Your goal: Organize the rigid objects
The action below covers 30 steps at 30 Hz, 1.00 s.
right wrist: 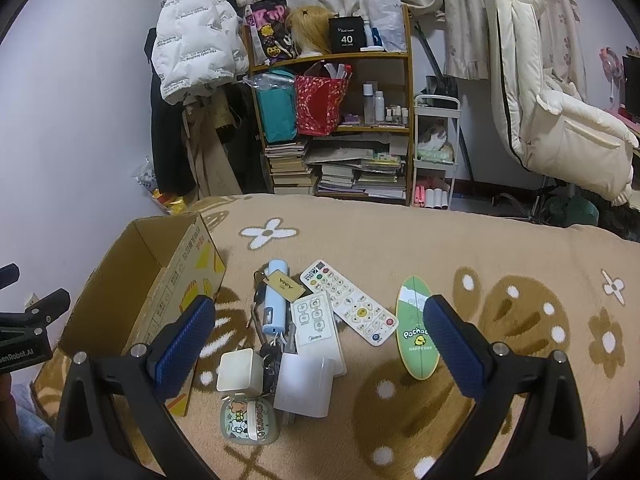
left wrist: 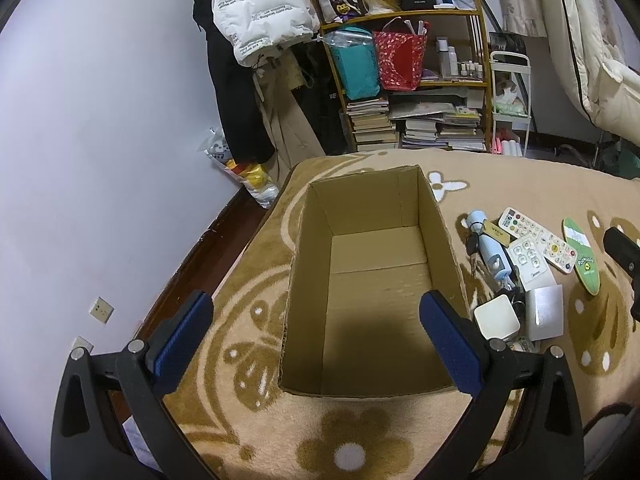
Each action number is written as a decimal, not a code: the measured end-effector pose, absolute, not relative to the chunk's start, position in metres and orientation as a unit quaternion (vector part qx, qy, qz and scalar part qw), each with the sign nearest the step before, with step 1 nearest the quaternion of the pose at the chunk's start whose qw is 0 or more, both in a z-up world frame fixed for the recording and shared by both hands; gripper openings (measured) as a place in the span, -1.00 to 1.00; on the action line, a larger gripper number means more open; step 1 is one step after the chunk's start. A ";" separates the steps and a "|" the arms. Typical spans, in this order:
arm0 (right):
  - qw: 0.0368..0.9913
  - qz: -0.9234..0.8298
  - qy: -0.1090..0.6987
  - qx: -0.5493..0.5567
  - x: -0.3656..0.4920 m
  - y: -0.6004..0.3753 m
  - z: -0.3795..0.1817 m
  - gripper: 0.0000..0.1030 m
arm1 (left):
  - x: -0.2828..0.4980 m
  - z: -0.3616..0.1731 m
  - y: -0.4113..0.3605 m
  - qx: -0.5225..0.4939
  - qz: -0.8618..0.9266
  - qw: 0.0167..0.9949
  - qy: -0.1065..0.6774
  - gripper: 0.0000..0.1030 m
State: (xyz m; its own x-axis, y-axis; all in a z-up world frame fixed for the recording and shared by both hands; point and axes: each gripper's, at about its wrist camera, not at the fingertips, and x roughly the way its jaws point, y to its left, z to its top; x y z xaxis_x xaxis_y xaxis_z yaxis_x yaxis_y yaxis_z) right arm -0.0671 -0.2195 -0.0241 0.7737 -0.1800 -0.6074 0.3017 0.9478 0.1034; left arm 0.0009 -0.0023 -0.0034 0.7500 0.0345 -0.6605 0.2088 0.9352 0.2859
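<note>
An empty cardboard box (left wrist: 372, 272) stands on the tan flowered blanket, with my open left gripper (left wrist: 316, 332) hovering over its near end. To the box's right lies a pile of small objects: a white remote (right wrist: 348, 300), a smaller white remote (right wrist: 316, 320), a light-blue device (right wrist: 276, 300) with a tag and keys, a white cube (right wrist: 236, 370), a white block (right wrist: 306, 388), a cartoon earbud case (right wrist: 248, 422) and a green oval board (right wrist: 416, 328). My right gripper (right wrist: 320, 340) hangs open above this pile, holding nothing. The box (right wrist: 148, 280) shows at left in the right wrist view.
A shelf (left wrist: 416, 80) packed with books, bags and bottles stands beyond the bed, next to a white cart (left wrist: 512, 104). Coats hang at the left by the wall. Dark floor runs along the bed's left edge (left wrist: 224, 248). Cream bedding (right wrist: 560, 128) hangs at right.
</note>
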 end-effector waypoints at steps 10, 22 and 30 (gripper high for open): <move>0.934 -0.127 0.317 0.106 -0.067 -0.221 -0.026 1.00 | -0.003 -0.003 -0.006 0.185 -0.051 0.920 0.342 0.98; 0.927 -0.130 0.331 0.119 -0.065 -0.226 -0.026 1.00 | 0.000 -0.004 -0.005 0.181 -0.050 0.917 0.351 0.98; 0.926 -0.129 0.333 0.121 -0.063 -0.228 -0.026 1.00 | 0.002 -0.005 -0.002 0.181 -0.047 0.916 0.354 0.98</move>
State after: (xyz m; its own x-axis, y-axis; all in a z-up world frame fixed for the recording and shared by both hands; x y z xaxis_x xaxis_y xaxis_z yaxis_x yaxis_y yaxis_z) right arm -0.0634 -0.2284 -0.0265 0.7445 -0.1582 -0.6487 0.3201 0.9371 0.1389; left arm 0.0018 -0.0024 -0.0051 0.7444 0.0415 -0.6665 0.2145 0.9303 0.2974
